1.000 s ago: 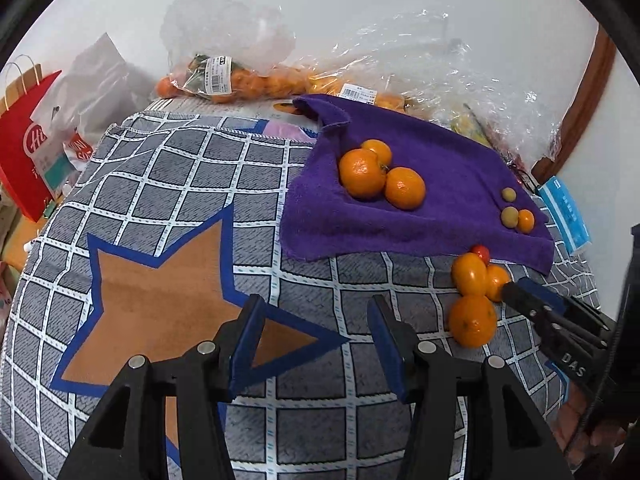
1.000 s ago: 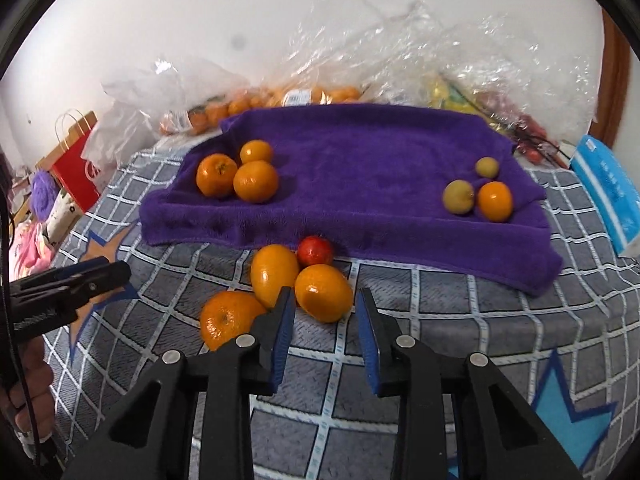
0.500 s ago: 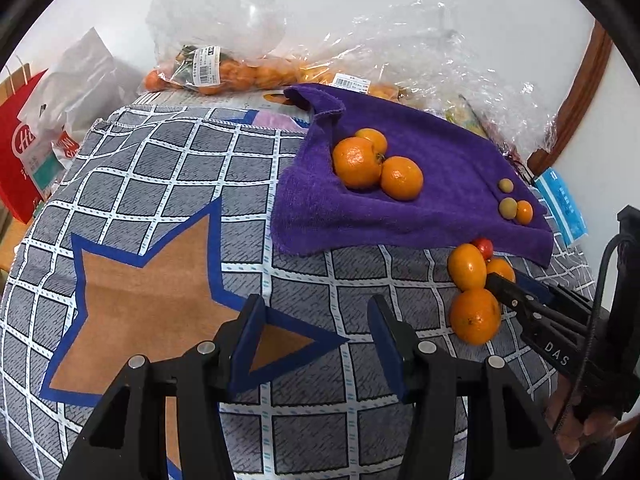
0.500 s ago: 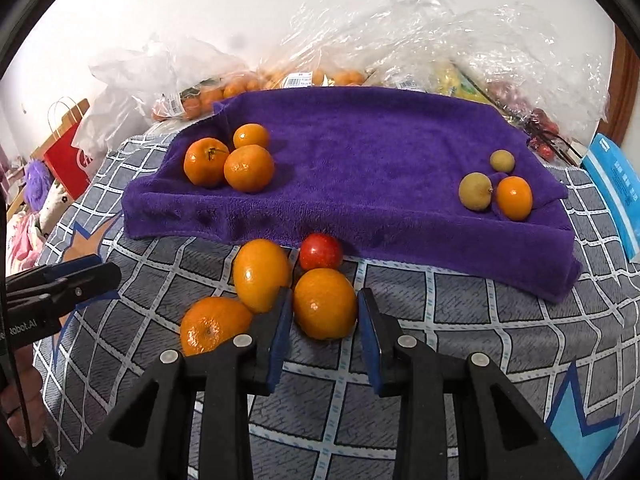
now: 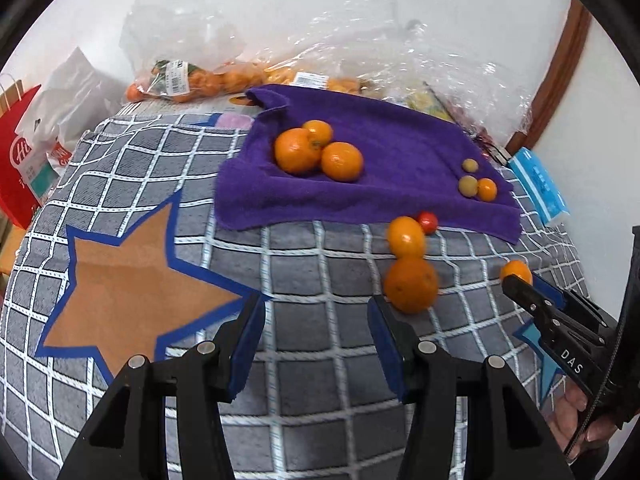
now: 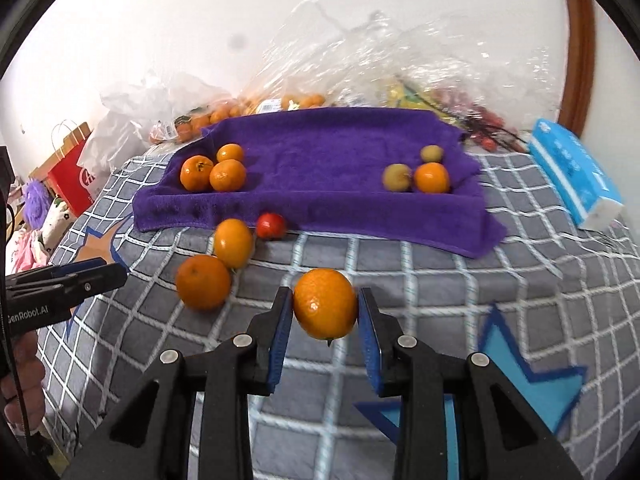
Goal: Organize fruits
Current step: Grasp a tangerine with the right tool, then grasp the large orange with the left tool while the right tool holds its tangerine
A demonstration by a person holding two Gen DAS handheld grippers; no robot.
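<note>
My right gripper (image 6: 323,308) is shut on an orange (image 6: 325,304) and holds it above the checked cloth; it also shows in the left wrist view (image 5: 517,272). Two more oranges (image 6: 203,282) (image 6: 233,242) and a small red fruit (image 6: 271,225) lie in front of the purple towel (image 6: 328,152). On the towel, three oranges (image 6: 212,172) sit at the left, and two greenish fruits (image 6: 396,177) with a small orange (image 6: 431,177) sit at the right. My left gripper (image 5: 316,320) is open and empty, left of the loose oranges (image 5: 410,284).
Plastic bags of fruit (image 6: 304,100) lie behind the towel by the wall. A blue tissue pack (image 6: 576,172) sits at the right. A red paper bag (image 5: 18,160) stands off the left edge. The checked cloth (image 5: 132,184) has a brown star.
My right gripper has closed on the orange, lifted it off the cloth and drawn back to the right. My left gripper has moved closer to the loose oranges.
</note>
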